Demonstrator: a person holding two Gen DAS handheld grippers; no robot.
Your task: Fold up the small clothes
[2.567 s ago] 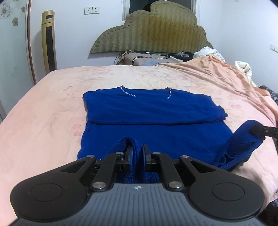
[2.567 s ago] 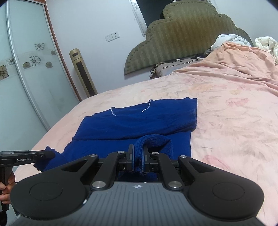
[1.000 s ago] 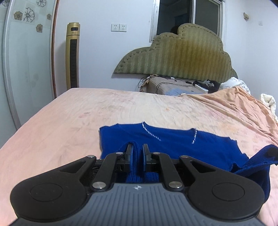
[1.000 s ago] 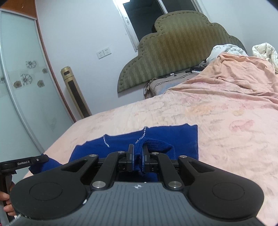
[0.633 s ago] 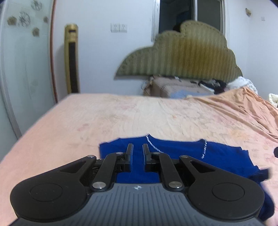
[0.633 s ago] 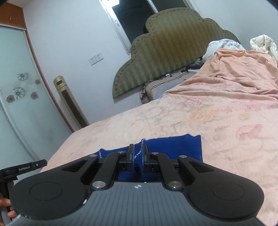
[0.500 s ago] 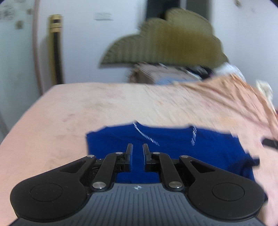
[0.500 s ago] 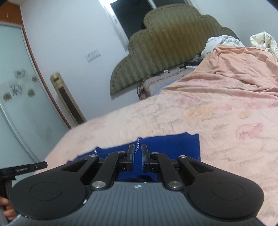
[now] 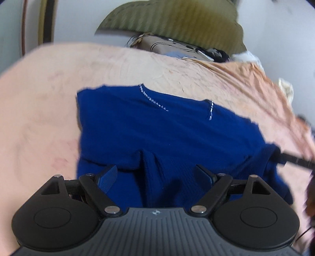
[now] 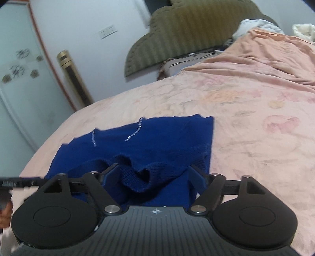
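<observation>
A dark blue knitted sweater [image 9: 157,134] with a beaded neckline lies folded on the pink floral bedsheet [image 10: 246,110], its hem edge brought up over the body. The left gripper [image 9: 156,174] has just sprung its jaws wide, a ridge of knit loose between them; the right gripper [image 10: 155,174] likewise, its jaws parted around a rumpled fold, pressing nothing

The near edge of the dark blue knitted top [image 9: 157,137] is hidden behind the black body of the left gripper [image 9: 156,175]. The right gripper [image 10: 155,175] hides it too. The green padded headboard [image 9: 177,17] far ahead looks blurry and cut off.
</observation>
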